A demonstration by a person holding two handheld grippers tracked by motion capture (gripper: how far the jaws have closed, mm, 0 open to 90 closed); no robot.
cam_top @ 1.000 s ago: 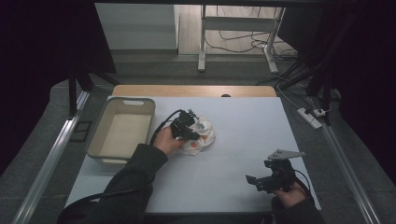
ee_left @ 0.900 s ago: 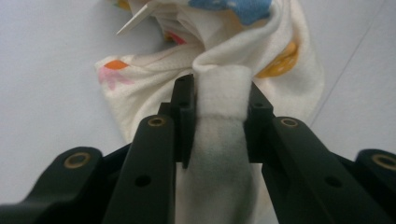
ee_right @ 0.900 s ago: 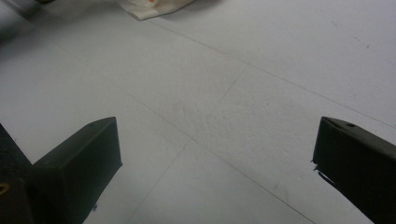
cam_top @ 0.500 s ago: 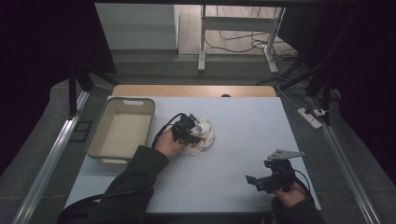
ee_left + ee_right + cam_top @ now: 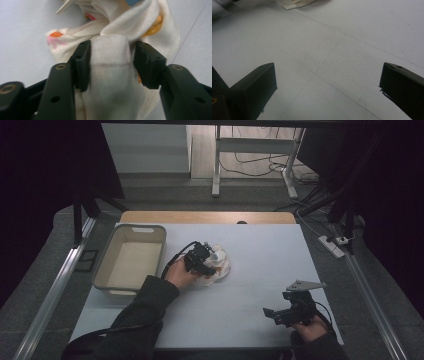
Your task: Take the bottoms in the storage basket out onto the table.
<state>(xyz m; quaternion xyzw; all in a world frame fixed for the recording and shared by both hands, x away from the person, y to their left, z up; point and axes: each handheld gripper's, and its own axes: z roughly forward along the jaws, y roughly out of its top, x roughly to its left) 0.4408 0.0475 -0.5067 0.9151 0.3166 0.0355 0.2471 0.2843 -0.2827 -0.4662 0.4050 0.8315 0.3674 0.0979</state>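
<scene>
A crumpled white cloth [image 5: 220, 264] with orange, pink and yellow prints lies near the middle of the white table [image 5: 265, 245]. My left gripper [image 5: 207, 261] rests on it, held by a hand that reaches in from the lower left. In the left gripper view a thick fold of the cloth [image 5: 110, 82] fills the gap between the two black jaws, which press on both of its sides; the left gripper [image 5: 110, 62] is shut on that fold. My right gripper [image 5: 272, 314] sits low at the table's front right, open over bare table [image 5: 327, 82], its jaws wide apart.
A beige rectangular bin [image 5: 103, 274] stands on the left part of the table, close beside the left forearm. A corner of the cloth [image 5: 294, 3] shows at the top of the right gripper view. Cables and a power strip [image 5: 332, 245] lie beyond the right edge.
The left hand has shifted slightly on the cloth, which looks a little more bunched. The right gripper has not moved.
</scene>
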